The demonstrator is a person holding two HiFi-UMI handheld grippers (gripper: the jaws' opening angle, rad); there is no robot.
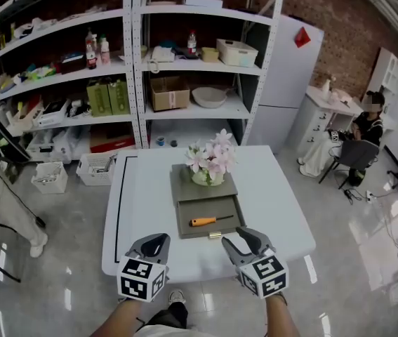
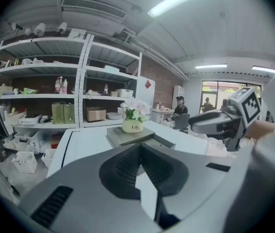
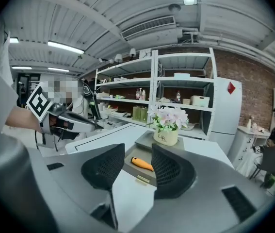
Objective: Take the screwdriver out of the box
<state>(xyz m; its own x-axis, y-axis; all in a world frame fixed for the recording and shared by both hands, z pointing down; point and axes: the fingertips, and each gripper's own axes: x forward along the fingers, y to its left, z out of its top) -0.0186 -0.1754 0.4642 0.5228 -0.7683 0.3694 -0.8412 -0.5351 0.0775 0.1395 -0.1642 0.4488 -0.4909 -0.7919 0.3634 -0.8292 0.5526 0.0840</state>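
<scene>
A screwdriver (image 1: 209,221) with an orange handle (image 3: 141,163) lies in the pulled-out drawer (image 1: 184,232) of a grey box (image 1: 182,188) on the white table (image 1: 276,202). A pot of pink flowers (image 1: 210,163) stands on the box's lid. My right gripper (image 1: 244,240) hovers at the table's near edge just in front of the drawer. It is open and empty, and the handle shows beyond the gap between its jaws (image 3: 137,149). My left gripper (image 1: 154,246) is to the left of the drawer, its tips meeting (image 2: 139,149) with nothing between them.
Metal shelves (image 1: 139,69) full of boxes and bottles stand behind the table, with a white fridge (image 1: 286,76) to their right. Baskets (image 1: 50,176) sit on the floor at left. One person sits at the right (image 1: 366,128) and another stands at the far left (image 1: 2,202).
</scene>
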